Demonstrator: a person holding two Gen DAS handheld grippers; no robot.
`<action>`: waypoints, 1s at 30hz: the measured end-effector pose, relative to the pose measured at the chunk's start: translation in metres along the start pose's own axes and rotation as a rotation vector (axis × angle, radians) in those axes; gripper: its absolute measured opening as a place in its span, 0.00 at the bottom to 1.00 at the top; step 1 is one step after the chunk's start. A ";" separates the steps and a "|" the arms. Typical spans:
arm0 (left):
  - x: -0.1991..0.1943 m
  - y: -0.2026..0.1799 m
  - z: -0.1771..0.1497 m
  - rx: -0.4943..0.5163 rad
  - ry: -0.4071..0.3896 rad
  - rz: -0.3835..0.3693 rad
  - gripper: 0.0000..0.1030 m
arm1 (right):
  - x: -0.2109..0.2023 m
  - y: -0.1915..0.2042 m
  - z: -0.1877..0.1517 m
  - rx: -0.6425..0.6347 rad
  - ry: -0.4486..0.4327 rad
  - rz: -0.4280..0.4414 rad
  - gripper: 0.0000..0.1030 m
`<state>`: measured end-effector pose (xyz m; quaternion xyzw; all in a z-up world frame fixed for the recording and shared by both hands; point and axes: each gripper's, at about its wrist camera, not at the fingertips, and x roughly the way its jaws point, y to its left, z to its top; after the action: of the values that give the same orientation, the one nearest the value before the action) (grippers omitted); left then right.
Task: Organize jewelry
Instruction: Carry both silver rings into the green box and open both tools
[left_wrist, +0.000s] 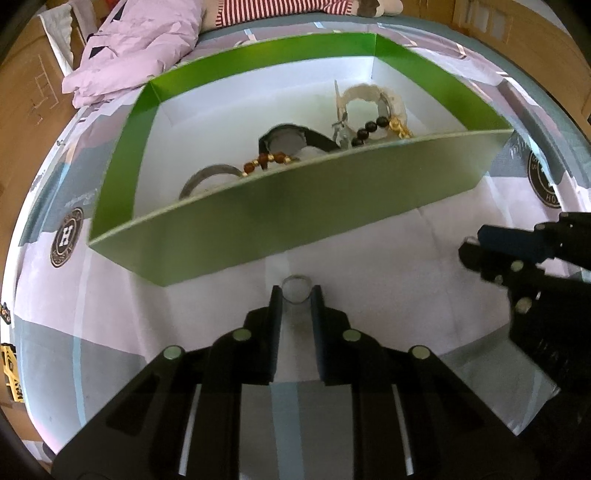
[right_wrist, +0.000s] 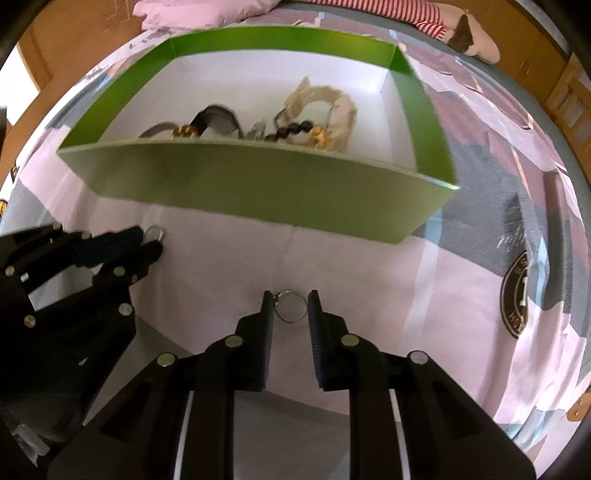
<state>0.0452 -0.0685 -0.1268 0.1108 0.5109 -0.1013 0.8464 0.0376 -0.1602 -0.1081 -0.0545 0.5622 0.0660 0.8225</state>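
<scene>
The green box (left_wrist: 280, 218) stood across the middle of the left wrist frame, its near wall barring the way ahead; bare bedspread (left_wrist: 388, 266) below it lay open, the right claw (left_wrist: 471, 251) crowding the right edge.

Bed (left_wrist: 388, 258), pink-and-grey patterned sheet. On it: green box (left_wrist: 258, 221) ahead of both tongs; ring (left_wrist: 295, 290) between left tongs (left_wrist: 295, 295) tips; second ring (right_wrist: 291, 305) between right tongs (right_wrist: 290, 301) tips; pink quilt (left_wrist: 129, 48) far left.
</scene>
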 end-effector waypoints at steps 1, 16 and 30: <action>-0.005 0.002 0.001 -0.006 -0.011 -0.005 0.15 | -0.002 -0.003 0.001 0.009 -0.005 0.004 0.18; -0.072 0.048 0.077 -0.130 -0.275 -0.064 0.15 | -0.092 -0.040 0.049 0.143 -0.351 0.132 0.18; -0.005 0.071 0.097 -0.210 -0.165 -0.095 0.51 | 0.001 -0.070 0.091 0.274 -0.177 0.156 0.21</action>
<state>0.1448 -0.0281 -0.0726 -0.0116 0.4520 -0.0962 0.8867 0.1333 -0.2138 -0.0748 0.1077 0.4938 0.0568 0.8610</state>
